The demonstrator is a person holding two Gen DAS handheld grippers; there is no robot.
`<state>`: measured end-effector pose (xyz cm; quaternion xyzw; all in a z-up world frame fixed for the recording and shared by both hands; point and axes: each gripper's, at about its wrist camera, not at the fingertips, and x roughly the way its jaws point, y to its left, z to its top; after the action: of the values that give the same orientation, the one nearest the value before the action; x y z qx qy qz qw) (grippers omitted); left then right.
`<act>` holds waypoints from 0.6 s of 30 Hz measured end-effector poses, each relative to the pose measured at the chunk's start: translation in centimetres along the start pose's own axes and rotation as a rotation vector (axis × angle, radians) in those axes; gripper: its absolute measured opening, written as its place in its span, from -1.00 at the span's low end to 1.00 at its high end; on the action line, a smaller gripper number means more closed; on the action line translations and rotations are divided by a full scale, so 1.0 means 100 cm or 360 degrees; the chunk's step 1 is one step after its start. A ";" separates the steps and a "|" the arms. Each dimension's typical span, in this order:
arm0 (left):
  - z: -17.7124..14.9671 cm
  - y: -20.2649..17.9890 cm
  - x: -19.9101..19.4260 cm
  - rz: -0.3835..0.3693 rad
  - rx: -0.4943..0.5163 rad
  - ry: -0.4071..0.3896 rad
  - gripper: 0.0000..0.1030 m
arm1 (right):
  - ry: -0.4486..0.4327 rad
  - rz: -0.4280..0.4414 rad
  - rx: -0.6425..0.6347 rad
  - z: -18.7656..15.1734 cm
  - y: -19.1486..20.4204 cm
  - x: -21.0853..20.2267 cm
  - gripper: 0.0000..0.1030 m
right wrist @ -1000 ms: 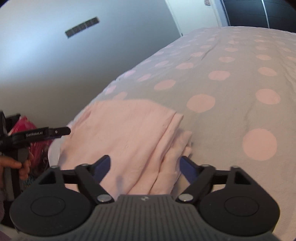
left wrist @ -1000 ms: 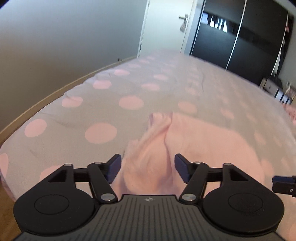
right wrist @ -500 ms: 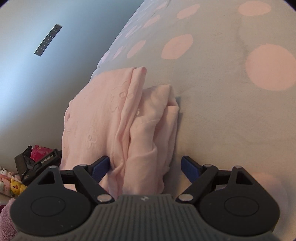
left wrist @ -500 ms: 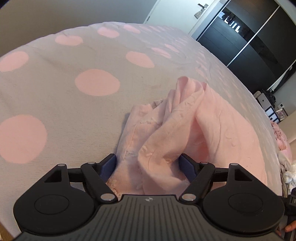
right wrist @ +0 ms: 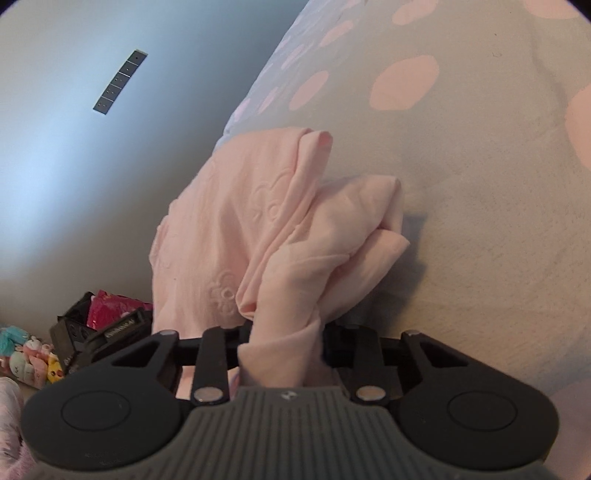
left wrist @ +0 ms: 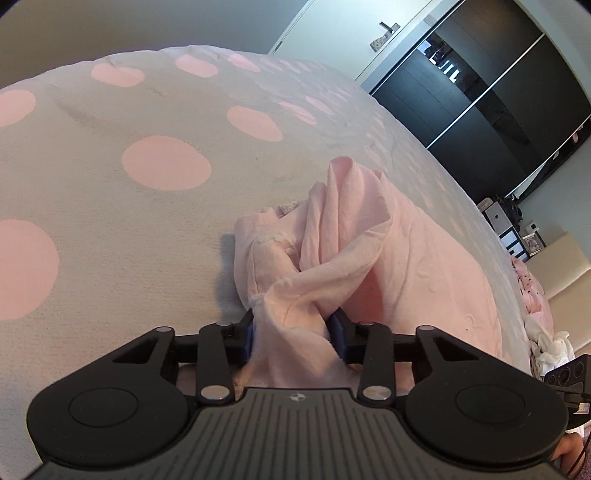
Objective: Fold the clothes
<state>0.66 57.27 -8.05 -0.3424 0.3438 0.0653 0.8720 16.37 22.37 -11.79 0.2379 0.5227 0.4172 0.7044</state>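
**Both grippers clamped on pink garment, on dotted bed**

Writing: the left gripper's body, seen in the right wrist view to the left of the right gripper [right wrist: 282,339], carries a small white label, too blurred to read. Each gripper's grey ribbed housing has a small round emblem, no legible text. Nothing else readable.

Left wrist view: left gripper [left wrist: 295,334] has its jaws closed most of the way on a bunched fold of the garment [left wrist: 406,266]; blue pads [left wrist: 338,334] press the cloth from both sides. To the left of it, bare bedspread [left wrist: 110,221], grey with big pink dots. Straight ahead, the cloth rises in a crumpled peak with a frilly edge showing at its left. Ahead and right, the garment lies flatter on the bed. Far right: dark wardrobe [left wrist: 480,103], white door [left wrist: 351,33], pile of pale clothes [left wrist: 543,332] off the bed edge.

Right wrist view: far left, small toys [right wrist: 33,358] and a red packet [right wrist: 114,306] low by the wall. Right gripper is closed on a twisted bundle of the same cloth, which fills the gap between the jaws. Garment [right wrist: 236,221]: pale pink, soft knit, embossed flower motifs, spread ahead-left; a thick folded wad sits ahead-right, resting on the bedspread [right wrist: 480,221].
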 end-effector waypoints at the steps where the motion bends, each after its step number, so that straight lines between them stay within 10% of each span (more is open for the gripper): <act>1: 0.002 0.000 -0.001 -0.0013 -0.0015 -0.0014 -0.43 | -0.0013 0.0008 -0.0025 0.000 0.004 -0.004 -0.40; 18: 0.107 -0.075 0.018 -0.0193 0.0104 -0.0290 -0.56 | -0.0249 0.0081 -0.0238 0.110 0.067 -0.015 -0.43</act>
<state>10.59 58.21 0.59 -0.3265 0.2439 0.0319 0.9126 24.22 25.82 -2.05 0.2296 0.4273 0.4529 0.7480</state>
